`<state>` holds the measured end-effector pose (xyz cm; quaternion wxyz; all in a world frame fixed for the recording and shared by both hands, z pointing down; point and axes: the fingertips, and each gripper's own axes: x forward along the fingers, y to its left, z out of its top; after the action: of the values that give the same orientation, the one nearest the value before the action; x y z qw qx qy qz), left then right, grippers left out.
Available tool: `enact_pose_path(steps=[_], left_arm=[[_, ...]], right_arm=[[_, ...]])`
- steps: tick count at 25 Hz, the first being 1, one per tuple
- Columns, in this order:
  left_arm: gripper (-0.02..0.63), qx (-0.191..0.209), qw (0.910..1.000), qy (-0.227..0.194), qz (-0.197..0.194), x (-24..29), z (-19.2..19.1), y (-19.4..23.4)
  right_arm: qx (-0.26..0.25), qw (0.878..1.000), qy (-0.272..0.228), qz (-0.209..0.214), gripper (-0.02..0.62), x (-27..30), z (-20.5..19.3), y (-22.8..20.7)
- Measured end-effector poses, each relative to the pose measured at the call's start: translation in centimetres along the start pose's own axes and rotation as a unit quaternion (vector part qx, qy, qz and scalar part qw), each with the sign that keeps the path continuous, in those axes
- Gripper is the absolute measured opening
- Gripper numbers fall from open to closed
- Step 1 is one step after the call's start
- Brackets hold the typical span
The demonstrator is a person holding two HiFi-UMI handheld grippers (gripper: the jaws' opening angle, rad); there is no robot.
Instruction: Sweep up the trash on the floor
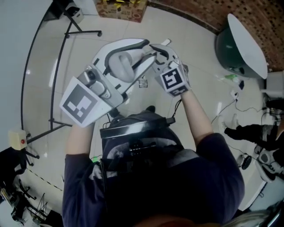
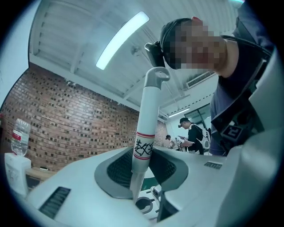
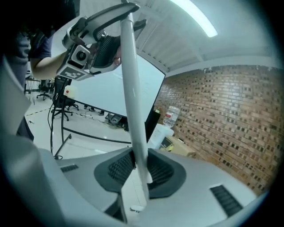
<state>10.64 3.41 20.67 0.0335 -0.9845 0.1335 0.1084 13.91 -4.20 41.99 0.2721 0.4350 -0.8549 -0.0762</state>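
Both grippers are raised close together in front of the person's chest. My left gripper point(image 1: 141, 49) point(image 2: 142, 177) is shut on a thick white handle point(image 2: 148, 115) with red bands, a black mark and a hooked top. My right gripper point(image 1: 156, 49) point(image 3: 140, 173) is shut on a thin white pole point(image 3: 133, 88) that runs up past the left gripper's body point(image 3: 84, 48). The lower ends of both handles are hidden, so no broom head, dustpan or trash shows. The right gripper's marker cube point(image 1: 173, 80) faces the head camera.
A dark green bin with a white lid point(image 1: 242, 46) stands at the right on the pale tiled floor point(image 1: 195, 48). A black stand point(image 1: 57, 66) is at the left, a cardboard box point(image 1: 120, 9) at the top. Cables point(image 1: 226, 106) trail at the right. A water bottle point(image 3: 171, 115) sits by the brick wall.
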Motion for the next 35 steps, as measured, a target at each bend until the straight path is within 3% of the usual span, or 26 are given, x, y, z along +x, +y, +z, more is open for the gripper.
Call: enact_pose_path(steps=[4, 9, 13, 19, 28, 32, 35], left_arm=[[0.098, 0.020, 0.9994, -0.011, 0.025, -7.1, 1.3, 3.4], [0.098, 0.032, 0.9977, 0.008, 0.059, -15.2, 3.0, 6.5], [0.098, 0.049, 0.9930, 0.009, 0.107, -21.3, 4.9, 9.2], [0.098, 0.064, 0.9800, 0.016, 0.188, -26.8, 6.3, 12.6], [0.092, 0.059, 0.9580, 0.041, 0.278, -31.1, 6.3, 17.9], [0.086, 0.057, 0.9470, 0.044, 0.313, -31.7, 6.5, 20.3], [0.084, 0.062, 0.9349, 0.040, 0.347, -32.5, 6.8, 21.9]], right_arm=[[-0.022, 0.999, -0.007, 0.033, 0.107, 5.5, 4.2, 5.1], [-0.039, 0.996, -0.028, 0.073, 0.106, 11.1, 9.7, 11.7], [-0.058, 0.989, -0.052, 0.127, 0.105, 15.8, 14.7, 17.1], [-0.096, 0.971, -0.083, 0.201, 0.104, 20.5, 19.6, 21.8], [-0.095, 0.946, -0.124, 0.285, 0.104, 25.4, 22.1, 25.8], [-0.087, 0.929, -0.141, 0.330, 0.104, 26.7, 23.1, 26.6], [-0.084, 0.909, -0.154, 0.378, 0.104, 27.1, 23.8, 27.2]])
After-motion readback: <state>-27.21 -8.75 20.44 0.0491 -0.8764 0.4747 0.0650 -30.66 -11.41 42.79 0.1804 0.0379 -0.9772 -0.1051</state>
